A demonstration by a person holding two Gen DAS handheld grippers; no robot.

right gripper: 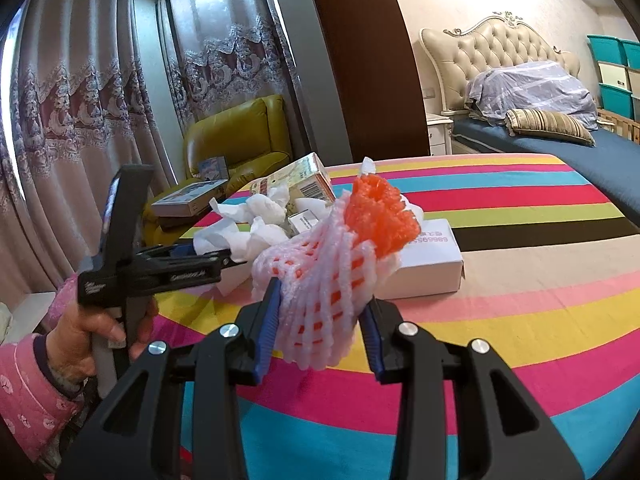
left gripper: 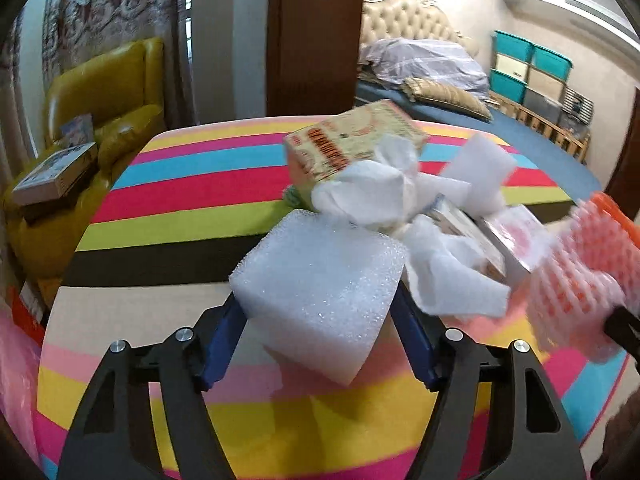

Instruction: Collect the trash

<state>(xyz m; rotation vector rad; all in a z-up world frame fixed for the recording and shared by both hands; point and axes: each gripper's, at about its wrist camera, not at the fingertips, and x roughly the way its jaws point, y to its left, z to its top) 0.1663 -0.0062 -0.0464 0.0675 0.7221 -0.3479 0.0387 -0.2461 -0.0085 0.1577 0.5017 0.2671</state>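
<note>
A white foam block sits between the blue pads of my left gripper, which is shut on its two sides just above the striped tablecloth. My right gripper is shut on a pink-white foam fruit net with an orange net bunched at its far end. The same net appears blurred at the right edge of the left wrist view. Behind lie crumpled white tissues, a yellow printed carton and a white box.
The trash pile fills the table's middle. A hand in a pink sleeve holds the left gripper at the table's left side. A yellow armchair with boxes stands beyond the table, and a bed lies at the right.
</note>
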